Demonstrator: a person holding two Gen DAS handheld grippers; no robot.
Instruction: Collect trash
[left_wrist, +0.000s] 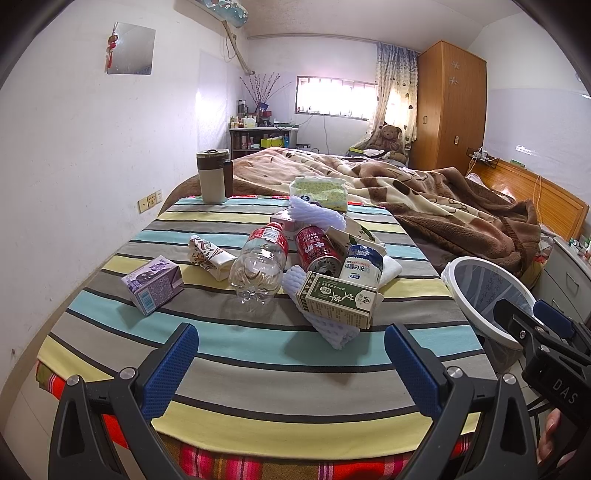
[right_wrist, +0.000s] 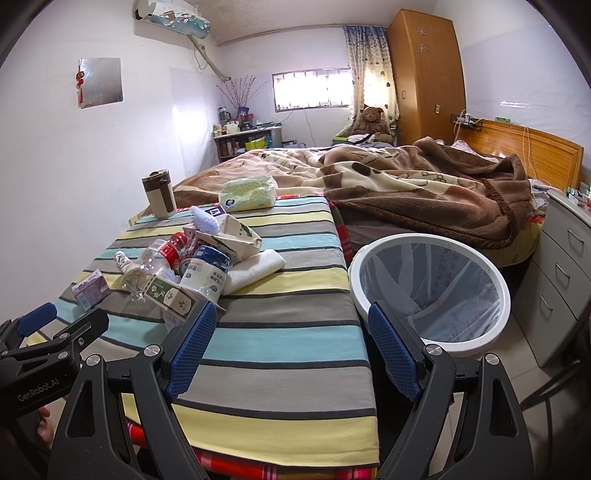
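Note:
A heap of trash lies on the striped table (left_wrist: 258, 354): a purple carton (left_wrist: 153, 284), a clear plastic bottle (left_wrist: 258, 266), a red can (left_wrist: 317, 247), a green box (left_wrist: 340, 299), a white-and-blue bottle (left_wrist: 362, 264) and white foam netting (left_wrist: 332, 332). My left gripper (left_wrist: 291, 334) is open and holds nothing, just short of the green box. Over the table's right edge my right gripper (right_wrist: 291, 314) is open and holds nothing, between the heap (right_wrist: 184, 273) and the white lined bin (right_wrist: 369, 258). The bin (left_wrist: 458, 291) stands on the floor beside the table.
A brown-and-cream mug (left_wrist: 212, 177) and a tissue pack (left_wrist: 319, 192) stand at the table's far end. Behind lies a bed with a brown blanket (right_wrist: 424, 192). A grey drawer unit (right_wrist: 561, 266) is right of the bin, and a white wall runs along the left.

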